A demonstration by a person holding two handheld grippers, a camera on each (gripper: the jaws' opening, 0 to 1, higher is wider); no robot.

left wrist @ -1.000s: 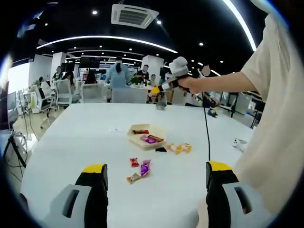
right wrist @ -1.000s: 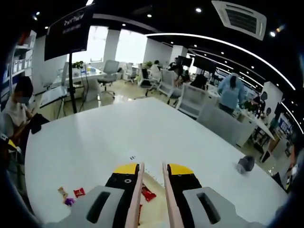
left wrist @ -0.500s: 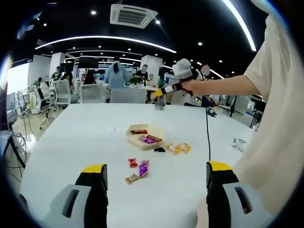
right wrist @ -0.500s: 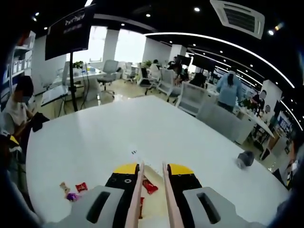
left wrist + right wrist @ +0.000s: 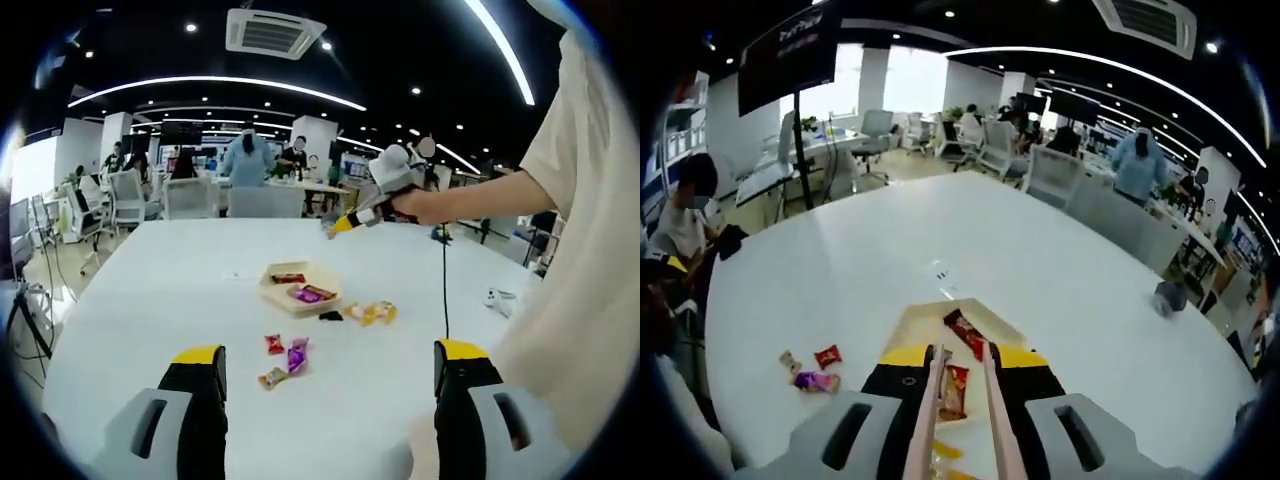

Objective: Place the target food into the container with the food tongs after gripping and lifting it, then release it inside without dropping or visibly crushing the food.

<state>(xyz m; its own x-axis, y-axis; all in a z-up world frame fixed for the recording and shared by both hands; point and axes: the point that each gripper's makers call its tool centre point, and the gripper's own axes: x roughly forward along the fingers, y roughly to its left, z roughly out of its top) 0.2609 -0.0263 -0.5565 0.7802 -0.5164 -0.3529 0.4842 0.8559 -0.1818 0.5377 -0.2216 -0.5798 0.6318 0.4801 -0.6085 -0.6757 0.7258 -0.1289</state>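
I am working over a wide white desk in an open office, and it is carrying everything I am dealing with. A shallow cream tray is sitting near the middle of the desk; in the right gripper view the same tray is lying just beyond my right fingers. Inside it a dark red bar is lying toward the far side, a purple sweet is resting beside it, and a red and orange packet is showing in the gap between the tong blades.

My left gripper is hovering low at the near edge of the desk with its fingers spread wide apart and nothing between them. My right gripper is reaching out over the tray, and its fingers are pressing the metal tongs so that the two blades are running nearly parallel and close together. I cannot tell whether the blades are actually pinching the packet or only framing it.

Loose sweets are lying outside the tray: a yellow wrapped pair and a small black piece just to its right, and a red one, a purple one and a tan one nearer to me.
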